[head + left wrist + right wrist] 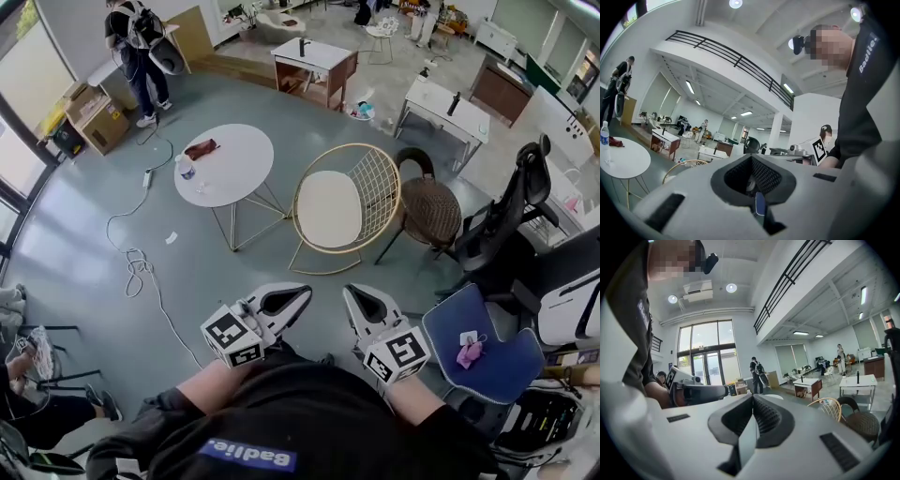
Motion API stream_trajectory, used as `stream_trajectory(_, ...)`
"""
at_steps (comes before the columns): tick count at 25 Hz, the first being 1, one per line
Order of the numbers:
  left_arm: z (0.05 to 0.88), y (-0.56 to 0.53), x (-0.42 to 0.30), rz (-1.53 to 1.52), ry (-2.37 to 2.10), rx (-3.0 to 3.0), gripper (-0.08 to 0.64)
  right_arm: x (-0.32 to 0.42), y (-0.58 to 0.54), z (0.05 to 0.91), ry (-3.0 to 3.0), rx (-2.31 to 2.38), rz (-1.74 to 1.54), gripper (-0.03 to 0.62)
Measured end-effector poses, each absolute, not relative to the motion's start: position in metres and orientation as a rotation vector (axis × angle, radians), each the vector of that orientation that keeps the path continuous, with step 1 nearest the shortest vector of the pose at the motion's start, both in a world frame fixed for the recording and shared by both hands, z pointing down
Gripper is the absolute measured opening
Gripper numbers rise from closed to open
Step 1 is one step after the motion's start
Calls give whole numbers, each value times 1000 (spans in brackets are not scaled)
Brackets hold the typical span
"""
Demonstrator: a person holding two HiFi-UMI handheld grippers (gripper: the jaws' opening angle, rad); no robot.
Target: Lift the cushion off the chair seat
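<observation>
A round cream cushion (328,208) lies on the seat of a gold wire chair (379,186) in the middle of the floor. My left gripper (292,298) and right gripper (360,302) are held close to my body, well short of the chair, tips pointing toward it. Both are shut with nothing between their jaws. In the left gripper view the gripper (752,177) looks level across the room, with the gold chair (687,164) low at the left. In the right gripper view the gripper (751,417) has the gold chair (828,407) at the right.
A white round table (234,173) with a bottle (186,170) and a red cloth (201,148) stands left of the chair. A brown wicker chair (431,211) is right of it, and a blue chair (497,361) by my right side. A cable (141,267) trails on the floor.
</observation>
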State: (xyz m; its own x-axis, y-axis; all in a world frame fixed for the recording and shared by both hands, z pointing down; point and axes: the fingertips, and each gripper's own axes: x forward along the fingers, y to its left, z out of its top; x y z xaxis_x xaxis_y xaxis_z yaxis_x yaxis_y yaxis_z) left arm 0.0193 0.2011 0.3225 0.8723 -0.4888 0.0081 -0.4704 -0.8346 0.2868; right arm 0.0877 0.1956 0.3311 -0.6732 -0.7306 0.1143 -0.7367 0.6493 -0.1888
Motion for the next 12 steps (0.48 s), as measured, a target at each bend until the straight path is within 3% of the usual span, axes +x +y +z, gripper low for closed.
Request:
stream_trajectory(5,319,165,28,-117,-801,2750,14,110,165,331,-2826,1228,355,26)
stream_trajectory(12,335,116,-7,-146,-782,2744,14,78,130,347,-2779,1250,331,26)
